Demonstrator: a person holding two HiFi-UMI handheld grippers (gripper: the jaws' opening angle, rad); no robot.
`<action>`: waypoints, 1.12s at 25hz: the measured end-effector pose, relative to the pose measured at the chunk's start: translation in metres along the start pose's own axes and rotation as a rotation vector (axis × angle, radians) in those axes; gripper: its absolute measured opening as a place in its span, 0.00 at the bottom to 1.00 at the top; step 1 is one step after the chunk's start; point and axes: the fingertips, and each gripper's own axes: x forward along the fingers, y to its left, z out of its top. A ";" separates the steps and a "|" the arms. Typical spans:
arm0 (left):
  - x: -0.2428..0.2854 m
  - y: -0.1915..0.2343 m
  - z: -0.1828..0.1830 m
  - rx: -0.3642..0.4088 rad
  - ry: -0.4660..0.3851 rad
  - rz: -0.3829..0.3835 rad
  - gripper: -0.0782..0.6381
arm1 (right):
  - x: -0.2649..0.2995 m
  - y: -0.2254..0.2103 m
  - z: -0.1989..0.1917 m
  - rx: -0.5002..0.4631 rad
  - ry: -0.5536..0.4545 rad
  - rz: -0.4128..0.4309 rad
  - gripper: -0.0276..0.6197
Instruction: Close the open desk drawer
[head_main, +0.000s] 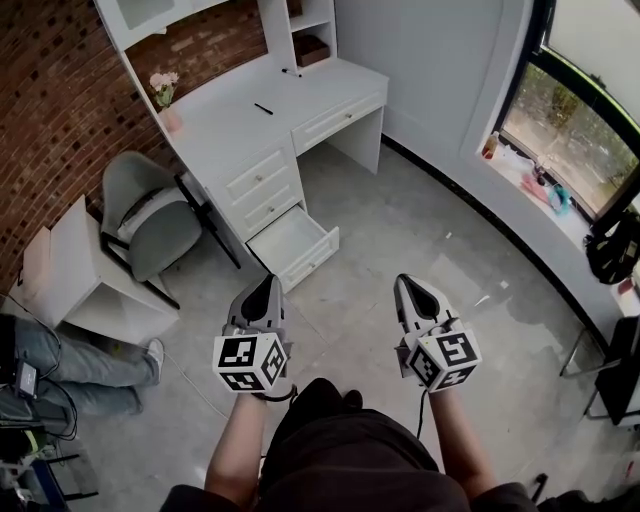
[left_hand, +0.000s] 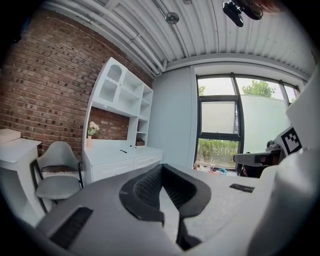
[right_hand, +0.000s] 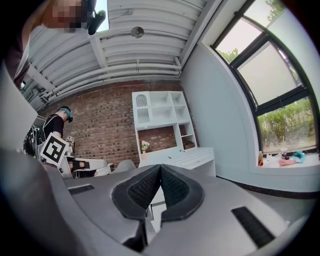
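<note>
A white desk (head_main: 230, 125) stands against the brick wall, and its bottom drawer (head_main: 293, 245) is pulled out over the grey floor and looks empty. My left gripper (head_main: 267, 283) hovers just in front of the drawer's front corner, with its jaws shut and nothing between them. My right gripper (head_main: 404, 283) hangs further right over bare floor, also shut and empty. In the left gripper view the shut jaws (left_hand: 161, 168) point past the desk (left_hand: 120, 159) toward the window. In the right gripper view the shut jaws (right_hand: 160, 168) point at the desk (right_hand: 187, 157).
A grey chair (head_main: 150, 215) stands left of the drawers, with a small white table (head_main: 85, 270) beside it. A person's legs (head_main: 70, 360) lie at the far left. A flower vase (head_main: 165, 100) and a pen (head_main: 263, 108) sit on the desk. The window sill (head_main: 540, 185) curves along the right.
</note>
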 end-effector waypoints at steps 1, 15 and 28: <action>0.001 0.001 0.001 -0.003 0.000 0.006 0.12 | 0.001 -0.003 0.001 -0.004 0.001 0.001 0.05; 0.096 0.050 -0.006 0.005 0.042 0.074 0.12 | 0.092 -0.060 0.006 0.006 0.013 0.000 0.05; 0.253 0.138 0.004 -0.062 0.058 0.143 0.12 | 0.284 -0.129 0.018 -0.028 0.104 0.056 0.05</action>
